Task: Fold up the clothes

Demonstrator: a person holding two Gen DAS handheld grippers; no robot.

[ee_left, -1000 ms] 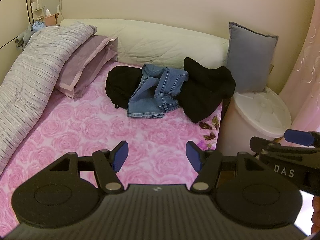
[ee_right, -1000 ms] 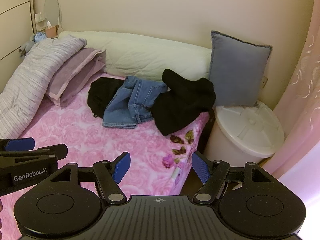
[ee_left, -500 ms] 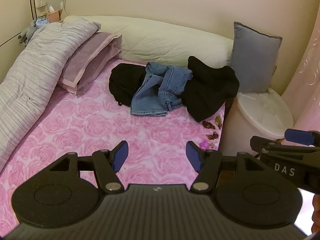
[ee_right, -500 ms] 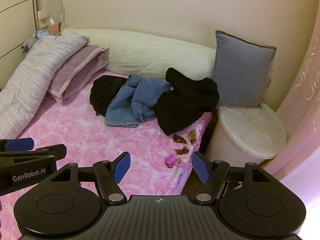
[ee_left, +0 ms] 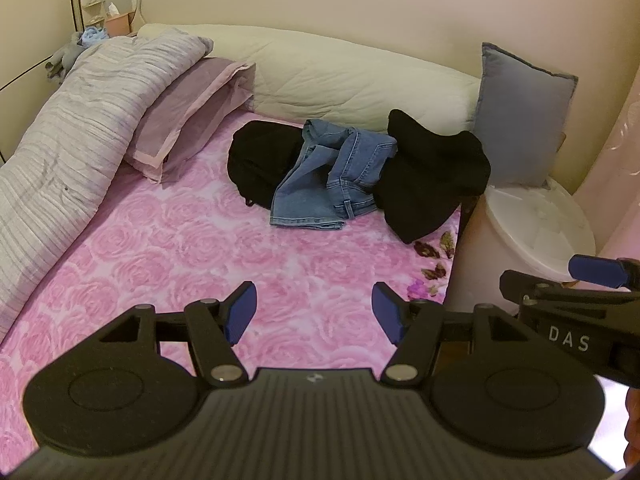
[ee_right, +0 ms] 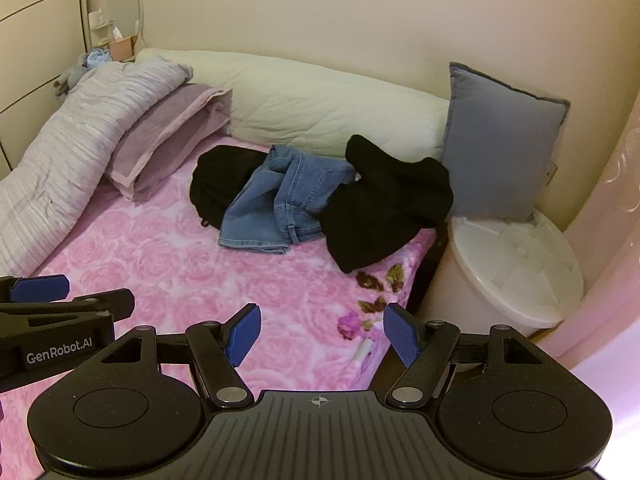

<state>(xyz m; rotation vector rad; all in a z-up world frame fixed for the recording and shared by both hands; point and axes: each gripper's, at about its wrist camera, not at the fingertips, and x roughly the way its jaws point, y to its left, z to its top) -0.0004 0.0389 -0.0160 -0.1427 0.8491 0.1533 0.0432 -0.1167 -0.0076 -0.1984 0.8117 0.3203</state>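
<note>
Closer now to jeans (ee_left: 334, 176), both tongs (ee_left: 314, 312) (ee_right: 322, 334) gape empty; right view alone shows bed's edge.

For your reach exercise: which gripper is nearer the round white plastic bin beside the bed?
Right. The right gripper hangs over the bed's edge, close beside the round white plastic bin. The left gripper sits further in over the pink bedspread.

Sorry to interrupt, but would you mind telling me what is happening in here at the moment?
A person holds a gripper in each hand over a bed with a pink rose blanket. The left gripper and right gripper are both open and empty. A heap of unfolded clothes lies near the head of the bed: blue jeans between two black garments. Nothing has been picked up yet.
</note>
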